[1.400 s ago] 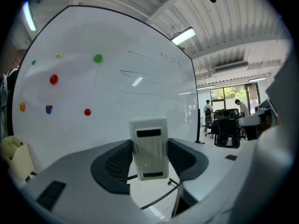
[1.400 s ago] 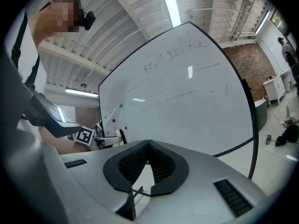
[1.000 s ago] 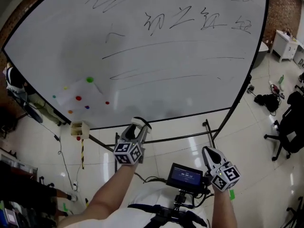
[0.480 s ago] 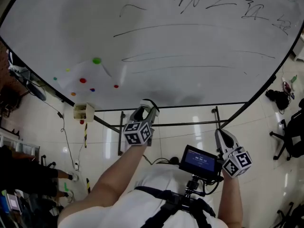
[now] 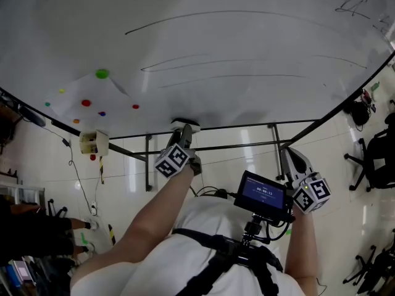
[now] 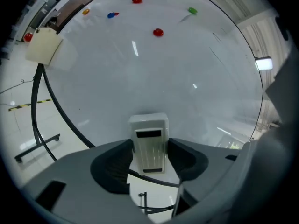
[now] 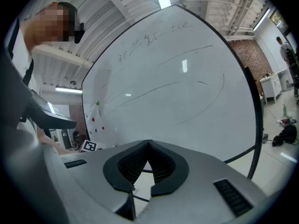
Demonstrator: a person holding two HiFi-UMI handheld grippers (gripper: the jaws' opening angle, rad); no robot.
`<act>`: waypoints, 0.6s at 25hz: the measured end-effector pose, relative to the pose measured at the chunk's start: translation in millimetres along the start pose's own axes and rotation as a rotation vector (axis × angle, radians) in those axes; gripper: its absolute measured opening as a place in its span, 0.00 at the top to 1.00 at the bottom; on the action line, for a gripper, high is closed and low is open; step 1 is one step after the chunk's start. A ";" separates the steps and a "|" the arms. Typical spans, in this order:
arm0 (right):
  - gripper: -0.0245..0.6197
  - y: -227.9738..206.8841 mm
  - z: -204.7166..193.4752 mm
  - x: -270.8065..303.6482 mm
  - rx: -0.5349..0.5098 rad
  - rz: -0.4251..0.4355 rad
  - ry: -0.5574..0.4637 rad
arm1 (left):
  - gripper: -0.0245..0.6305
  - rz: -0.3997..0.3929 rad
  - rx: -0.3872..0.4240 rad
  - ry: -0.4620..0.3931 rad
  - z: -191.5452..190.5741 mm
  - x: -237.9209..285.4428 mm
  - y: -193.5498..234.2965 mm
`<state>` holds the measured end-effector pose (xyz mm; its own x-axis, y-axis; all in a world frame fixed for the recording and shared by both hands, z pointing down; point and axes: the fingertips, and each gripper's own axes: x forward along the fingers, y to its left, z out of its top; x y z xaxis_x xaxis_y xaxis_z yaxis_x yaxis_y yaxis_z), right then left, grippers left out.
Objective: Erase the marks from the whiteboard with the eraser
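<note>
1. A small monitor (image 5: pixel 263 195) sits on the person's chest rig.
2. Just beside it, the right claw (image 5: pixel 295 162) is empty, its jaws closed tip to tip.
3. The left claw (image 5: pixel 183 134) grips a white eraser (image 6: pixel 149 143) between its pads, at the lower edge of the whiteboard (image 5: pixel 247 17).
4. Long pen marks (image 5: pixel 234 77) run across the board above the eraser.
5. Coloured magnets (image 5: pixel 102 74) dot the board's left part.
</note>
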<state>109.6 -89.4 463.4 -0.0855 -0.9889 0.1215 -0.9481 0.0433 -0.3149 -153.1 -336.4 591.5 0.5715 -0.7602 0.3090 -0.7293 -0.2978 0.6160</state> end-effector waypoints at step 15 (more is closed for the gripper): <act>0.93 -175.6 -15.4 57.7 0.016 0.175 0.205 | 0.54 0.025 -0.361 -0.215 -82.6 92.4 -78.1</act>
<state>266.4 -151.9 540.2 -0.3091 -0.9172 0.2513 -0.9086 0.2068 -0.3628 -12.3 -335.7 631.8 0.4356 -0.8794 0.1920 -0.5415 -0.0856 0.8363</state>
